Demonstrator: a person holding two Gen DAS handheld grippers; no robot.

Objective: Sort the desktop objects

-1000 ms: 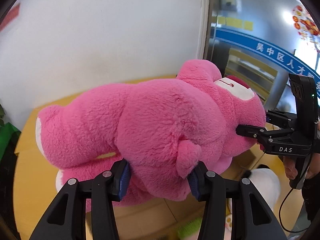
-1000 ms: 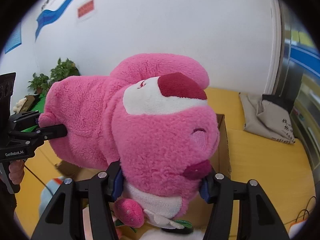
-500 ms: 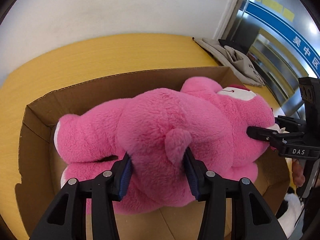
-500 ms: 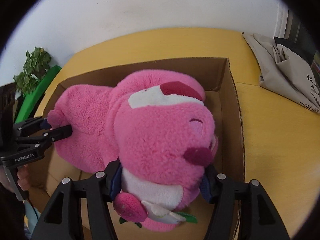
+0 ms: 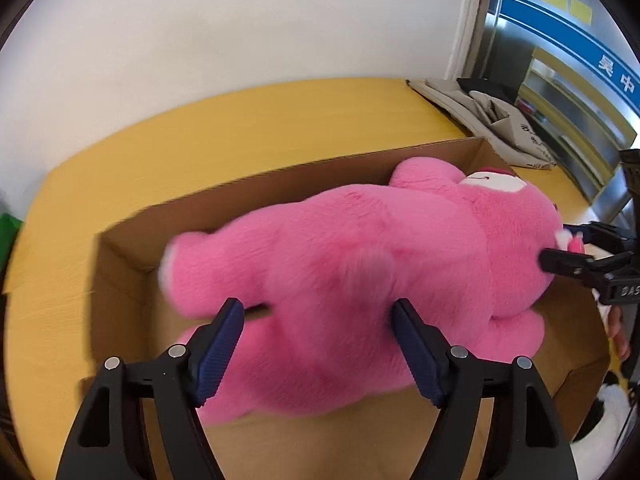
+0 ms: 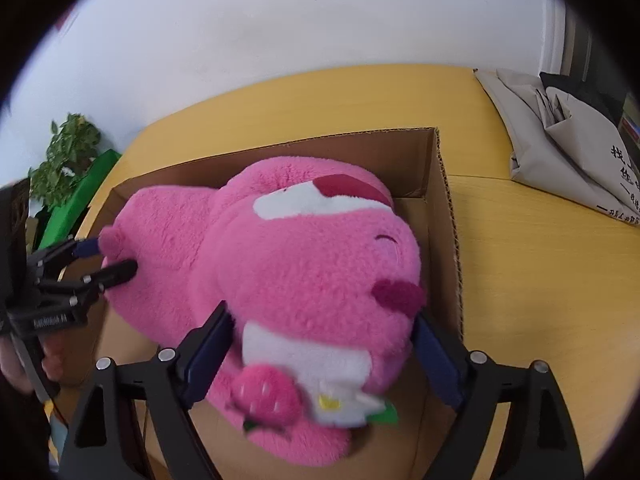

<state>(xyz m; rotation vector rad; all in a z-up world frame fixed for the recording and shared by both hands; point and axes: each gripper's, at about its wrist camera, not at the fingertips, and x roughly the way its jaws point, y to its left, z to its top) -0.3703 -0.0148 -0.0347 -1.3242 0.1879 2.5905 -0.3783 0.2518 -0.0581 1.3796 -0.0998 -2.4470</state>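
A big pink plush bear (image 5: 360,264) lies on its side inside an open cardboard box (image 5: 256,192) on the yellow table. My left gripper (image 5: 320,344) stands at the bear's rump with its jaws spread wide; the plush still sits between the blue pads. My right gripper (image 6: 320,356) stands at the bear's (image 6: 304,264) head and chest, jaws also spread wide around it. The box (image 6: 440,184) shows around the bear in the right wrist view. Each gripper is seen from the other view, the right one (image 5: 568,256) and the left one (image 6: 108,260).
A folded grey cloth bag (image 6: 560,136) lies on the table right of the box. A green plant (image 6: 68,156) and green bag stand at the far left. A white plush (image 5: 600,432) lies at the lower right. A white wall runs behind the table.
The bear has been lowered from mid-air into the cardboard box. Both grippers' jaws have widened around it since half a second ago.
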